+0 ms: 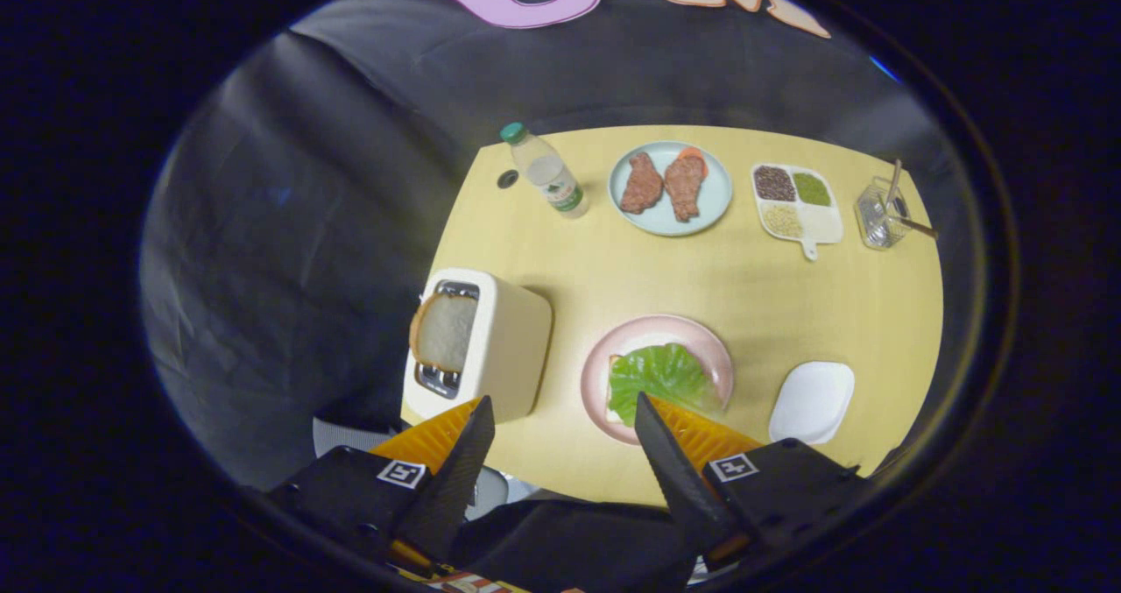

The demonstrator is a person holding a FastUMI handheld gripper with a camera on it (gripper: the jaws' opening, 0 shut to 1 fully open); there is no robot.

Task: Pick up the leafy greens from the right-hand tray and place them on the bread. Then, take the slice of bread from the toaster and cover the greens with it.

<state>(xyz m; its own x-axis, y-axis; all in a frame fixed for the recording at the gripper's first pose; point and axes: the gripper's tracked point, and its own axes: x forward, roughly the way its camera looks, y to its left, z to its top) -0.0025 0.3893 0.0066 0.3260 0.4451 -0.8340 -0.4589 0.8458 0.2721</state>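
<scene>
Above the yellow table [762,304], your gripper [560,418] hangs released, fingers spread wide and gripping nothing. The leafy greens [661,378] already lie on the pink plate [613,348], apparently over the bread. Left of that plate, the toaster [508,348] holds the bread slice [445,330] upright. Approach from above, straddle its crust, then lift straight up.

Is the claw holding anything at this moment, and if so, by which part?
Nothing is held. The claw is open, with only bare table between its fingers. The greens lie on the pink plate; the bread stands in the toaster.
</scene>
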